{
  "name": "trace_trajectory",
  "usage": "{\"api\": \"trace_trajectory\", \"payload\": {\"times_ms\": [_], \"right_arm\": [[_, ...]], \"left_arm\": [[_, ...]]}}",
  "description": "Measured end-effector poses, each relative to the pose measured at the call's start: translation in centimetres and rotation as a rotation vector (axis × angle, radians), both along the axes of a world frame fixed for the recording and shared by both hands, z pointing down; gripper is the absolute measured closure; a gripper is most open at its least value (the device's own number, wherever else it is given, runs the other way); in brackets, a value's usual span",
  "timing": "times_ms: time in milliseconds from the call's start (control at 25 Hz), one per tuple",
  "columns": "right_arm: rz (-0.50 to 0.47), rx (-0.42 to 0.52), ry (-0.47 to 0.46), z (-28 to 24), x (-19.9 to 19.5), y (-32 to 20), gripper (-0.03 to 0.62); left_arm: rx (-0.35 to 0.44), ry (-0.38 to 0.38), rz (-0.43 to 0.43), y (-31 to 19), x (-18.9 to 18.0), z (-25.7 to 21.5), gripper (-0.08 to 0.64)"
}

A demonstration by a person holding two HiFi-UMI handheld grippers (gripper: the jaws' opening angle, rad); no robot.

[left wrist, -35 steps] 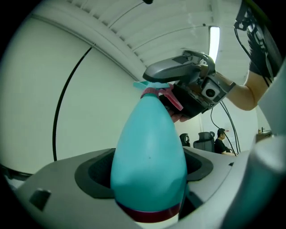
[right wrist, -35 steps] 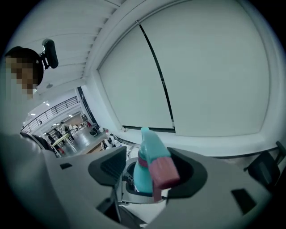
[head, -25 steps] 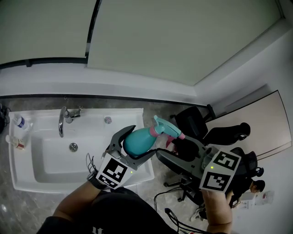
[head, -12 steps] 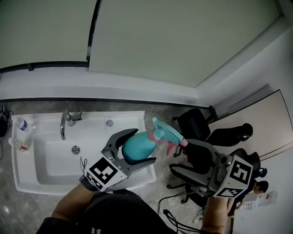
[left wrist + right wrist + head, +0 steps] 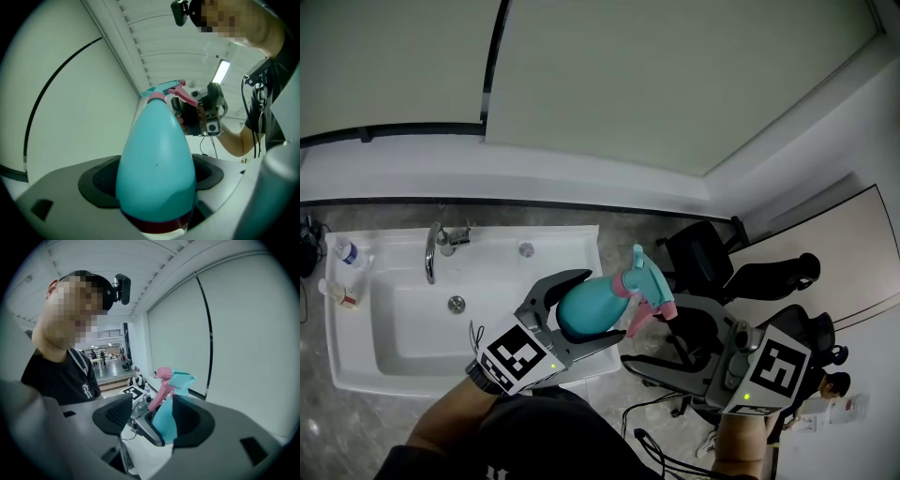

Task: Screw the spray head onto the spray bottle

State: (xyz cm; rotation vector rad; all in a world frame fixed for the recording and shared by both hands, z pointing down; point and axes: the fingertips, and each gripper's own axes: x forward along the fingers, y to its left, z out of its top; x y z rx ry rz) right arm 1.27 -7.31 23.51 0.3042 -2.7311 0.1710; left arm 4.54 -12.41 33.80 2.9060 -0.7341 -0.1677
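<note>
A teal spray bottle (image 5: 586,314) lies level, and my left gripper (image 5: 598,305) is shut on its round body. The left gripper view shows both pads of my left gripper (image 5: 157,176) pressing the bottle (image 5: 157,159). The teal spray head (image 5: 645,279) with its pink trigger sits on the neck, also seen as the spray head (image 5: 164,91). My right gripper (image 5: 647,331) is open around that end. In the right gripper view the spray head (image 5: 176,380) lies against the right pad of my right gripper (image 5: 152,416), with a gap to the left pad.
A white sink (image 5: 356,375) with a chrome faucet (image 5: 429,253) lies below at the left, with small bottles (image 5: 342,251) on its edge. Black office chairs (image 5: 703,253) stand behind my right gripper. A plain pale wall fills the far side.
The spray head has turned, so its nozzle now points up the picture instead of left. My right gripper has rolled and moved in under the head. The bottle has shifted slightly right.
</note>
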Motion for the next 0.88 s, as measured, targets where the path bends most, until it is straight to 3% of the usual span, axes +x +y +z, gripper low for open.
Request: {"api": "trace_trajectory", "payload": {"times_ms": [200, 320, 400, 560, 880], "right_arm": [[-0.192, 0.222, 0.01, -3.6, 4.0, 1.7, 0.328], [-0.33, 0.396, 0.14, -4.9, 4.8, 1.6, 0.328], [-0.43, 0.45, 0.223, -4.7, 3.7, 1.7, 0.328], [-0.552, 0.447, 0.278, -3.8, 2.5, 1.9, 0.328], [-0.776, 0.221, 0.041, -4.3, 1.8, 3.9, 0.328]], "left_arm": [[-0.005, 0.072, 0.187, 2.5, 0.6, -1.3, 0.132], [-0.002, 0.1, 0.316, 4.3, 1.2, -2.0, 0.132], [-0.006, 0.122, 0.371, 5.1, 1.5, -2.3, 0.13], [-0.002, 0.108, 0.475, 7.3, 2.7, -3.0, 0.132], [-0.003, 0.111, 0.643, 10.3, 4.3, -4.8, 0.132]]}}
